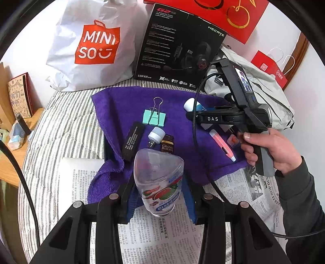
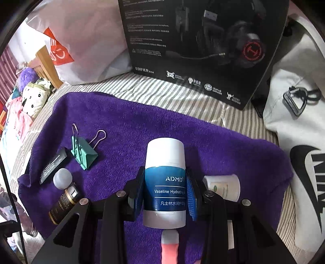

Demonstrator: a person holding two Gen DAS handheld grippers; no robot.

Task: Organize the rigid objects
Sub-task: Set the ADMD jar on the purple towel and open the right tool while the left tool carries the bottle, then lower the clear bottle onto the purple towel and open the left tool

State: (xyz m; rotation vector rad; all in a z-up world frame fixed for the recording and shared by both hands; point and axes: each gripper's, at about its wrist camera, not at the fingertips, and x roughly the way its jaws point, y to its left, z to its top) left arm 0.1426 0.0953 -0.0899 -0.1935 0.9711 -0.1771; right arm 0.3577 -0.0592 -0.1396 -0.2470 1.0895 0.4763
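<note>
**Both grippers clamped on bottles above the purple towel**

The left gripper (image 1: 159,195) is closed on a clear plastic bottle (image 1: 159,178) with a watermelon label, blue pads pressed to its sides, low in the centre of the left wrist view. The right gripper (image 2: 165,195) grasps a blue and white Vaseline lotion bottle (image 2: 165,178), centre of its own view; from the left camera that same gripper shows at right, held by a hand (image 1: 270,150) in a dark sleeve.

On the purple towel (image 2: 142,121), to the left of the lotion bottle, lie a mint binder clip (image 2: 84,154), a black rectangular bar (image 2: 52,165), a small white-capped plug light (image 2: 63,178) and a dark brown bottle (image 2: 61,205), the last two touching. Just right of the right gripper lies a small white tube (image 2: 223,187). A pink and white pen (image 2: 169,245) lies below the lotion bottle, partly hidden by it.

The towel rests on a grey-striped sheet (image 2: 162,89), with newspaper (image 1: 154,233) spread along the lower part of the left view. Behind stand a black headset box (image 1: 178,44), a white Miniso bag (image 1: 91,42) at upper left and red gift bags (image 1: 233,14) at the top. A pale Nike bag (image 2: 300,142) fills the right edge of the right view. A wooden shelf (image 1: 12,162) sits at far left.
</note>
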